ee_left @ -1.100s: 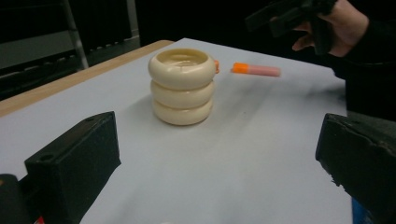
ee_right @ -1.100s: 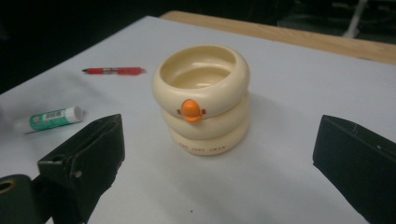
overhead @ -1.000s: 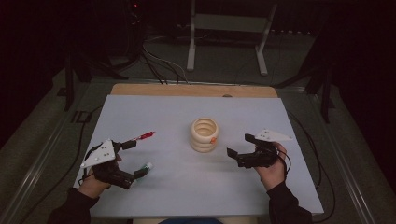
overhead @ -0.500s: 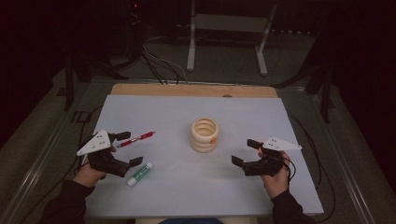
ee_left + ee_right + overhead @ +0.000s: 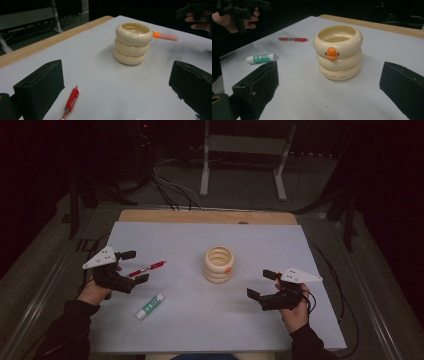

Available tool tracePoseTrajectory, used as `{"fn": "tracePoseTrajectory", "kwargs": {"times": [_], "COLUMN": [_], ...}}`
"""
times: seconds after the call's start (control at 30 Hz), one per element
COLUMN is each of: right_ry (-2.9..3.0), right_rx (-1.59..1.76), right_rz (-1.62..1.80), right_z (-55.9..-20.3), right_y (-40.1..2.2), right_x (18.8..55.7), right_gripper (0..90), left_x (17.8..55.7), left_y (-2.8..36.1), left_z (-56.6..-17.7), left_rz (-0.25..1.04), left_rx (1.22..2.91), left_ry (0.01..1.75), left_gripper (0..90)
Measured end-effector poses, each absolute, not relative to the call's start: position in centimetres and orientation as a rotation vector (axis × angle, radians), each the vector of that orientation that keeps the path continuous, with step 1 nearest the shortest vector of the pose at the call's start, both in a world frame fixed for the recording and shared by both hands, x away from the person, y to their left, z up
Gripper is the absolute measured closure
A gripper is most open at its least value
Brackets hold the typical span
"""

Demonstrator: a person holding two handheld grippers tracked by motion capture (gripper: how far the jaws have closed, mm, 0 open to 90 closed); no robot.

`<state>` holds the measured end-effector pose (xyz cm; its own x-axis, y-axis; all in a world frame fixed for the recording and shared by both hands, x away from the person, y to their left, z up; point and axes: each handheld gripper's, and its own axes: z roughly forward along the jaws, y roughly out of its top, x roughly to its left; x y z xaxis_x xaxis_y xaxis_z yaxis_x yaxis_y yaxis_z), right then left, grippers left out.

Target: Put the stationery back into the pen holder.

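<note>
My right claw [image 5: 329, 96] gaping at frame bottom, cream ringed holder [image 5: 337, 52] centre on my bench [image 5: 294, 85], red pen [image 5: 293, 39] and glue stick [image 5: 262, 58] left.

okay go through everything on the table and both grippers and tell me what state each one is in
Left gripper: open, fingers wide apart, holding nothing, the red pen beyond its fingers.
Right gripper: open, holding nothing, aimed at the cup.
Red pen: lying flat on the table.
Glue stick: lying on its side, cap on, untouched.
Cream ringed cup: upright, mouth open.
Table: covered by a pale sheet.
</note>
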<state>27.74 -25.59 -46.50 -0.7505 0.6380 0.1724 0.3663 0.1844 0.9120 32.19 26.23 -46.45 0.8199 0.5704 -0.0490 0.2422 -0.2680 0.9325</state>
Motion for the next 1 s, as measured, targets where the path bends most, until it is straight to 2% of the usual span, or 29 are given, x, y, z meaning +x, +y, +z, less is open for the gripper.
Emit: {"fn": "tracePoseTrajectory", "kwargs": {"times": [0.27, 0.9, 1.0], "right_ry": [2.201, 2.196, 2.196], "right_rx": [0.970, 0.978, 0.977], "right_rz": [1.616, 1.639, 1.642], "right_z": [-46.4, -46.4, -46.4], "right_y": [-25.9, -26.1, -26.1], "right_x": [27.8, 27.9, 27.9], "right_gripper": [2.0, 2.0, 2.0], "left_x": [34.6, 35.6, 35.7], "left_y": [27.6, 29.4, 29.8], "left_z": [-47.4, -51.0, -51.4], "left_rz": [0.331, 0.255, 0.247], "left_rx": [1.880, 2.002, 2.019], "left_ry": [0.615, 0.689, 0.686], "left_gripper": [3.3, 5.1, 8.9]}}
